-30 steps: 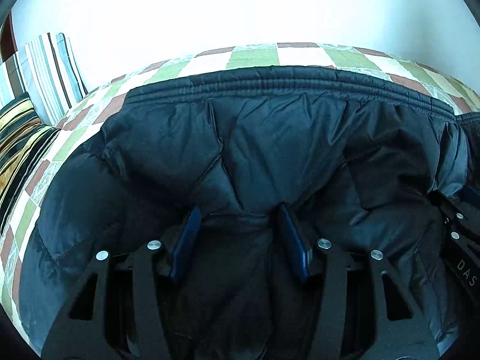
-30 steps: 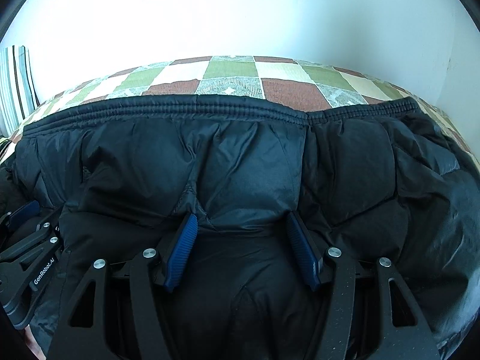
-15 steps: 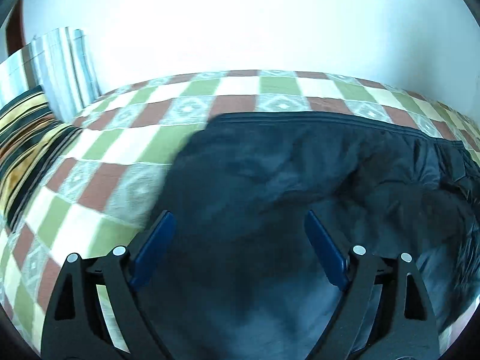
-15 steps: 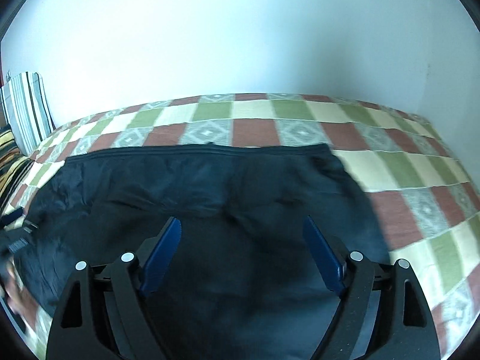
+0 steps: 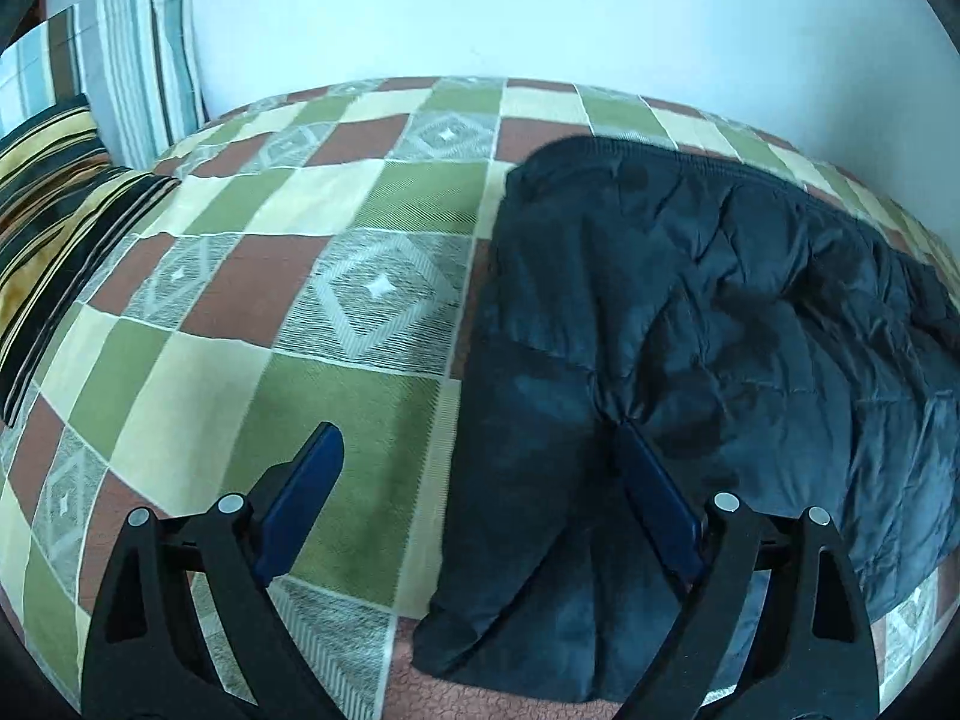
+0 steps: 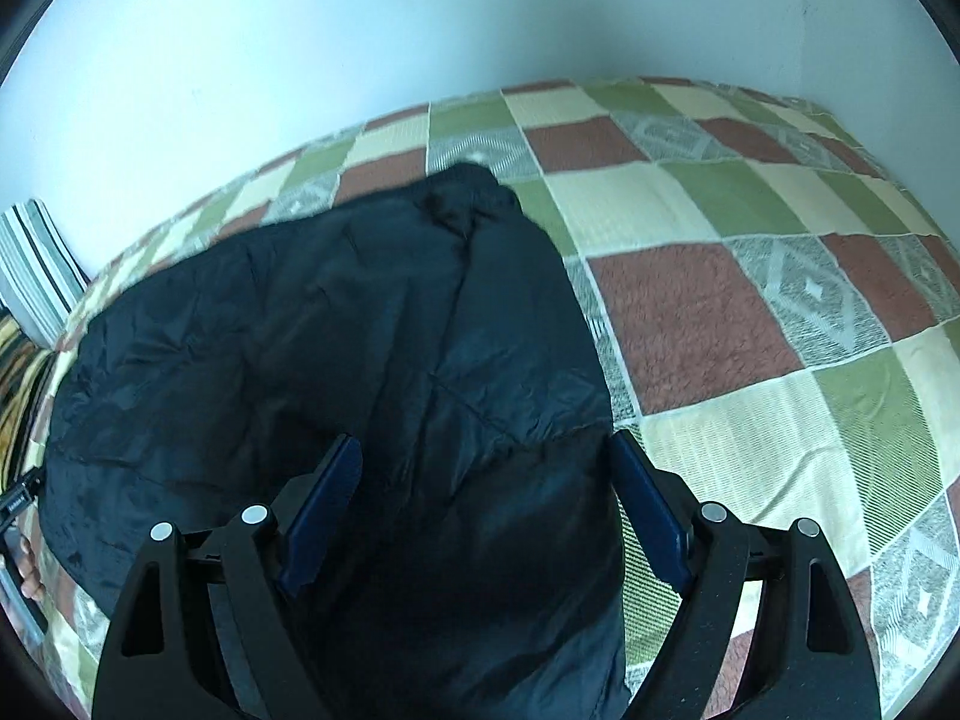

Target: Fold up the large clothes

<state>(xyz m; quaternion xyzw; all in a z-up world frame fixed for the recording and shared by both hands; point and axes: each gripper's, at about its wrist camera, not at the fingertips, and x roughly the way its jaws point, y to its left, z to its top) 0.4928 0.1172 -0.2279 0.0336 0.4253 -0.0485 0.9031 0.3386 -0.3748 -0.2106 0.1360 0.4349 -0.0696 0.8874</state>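
Note:
A dark navy puffer jacket [image 5: 690, 300] lies folded on the checked bedspread [image 5: 300, 276]. In the left wrist view it fills the right half. My left gripper [image 5: 477, 447] hovers over the jacket's left edge with its jaws opening; fabric lies under the gap, and neither pad presses on it. The right wrist view shows the jacket [image 6: 360, 330] from its right end. My right gripper [image 6: 486, 462] is above that end, jaws opening too, with fabric below and between the fingers but not pinched.
Two striped pillows, one pale [image 5: 138, 60] and one dark and gold [image 5: 54, 198], stand at the bed's left end. A white wall [image 6: 420, 30] runs behind the bed. Bare bedspread [image 6: 750, 300] stretches to the right. A hand [image 6: 27, 564] shows at the left edge.
Both grippers let go of the pinched jacket fold and opened wide. They drew back and apart, left one leftwards, right one rightwards, and the jacket now rests on the bedspread.

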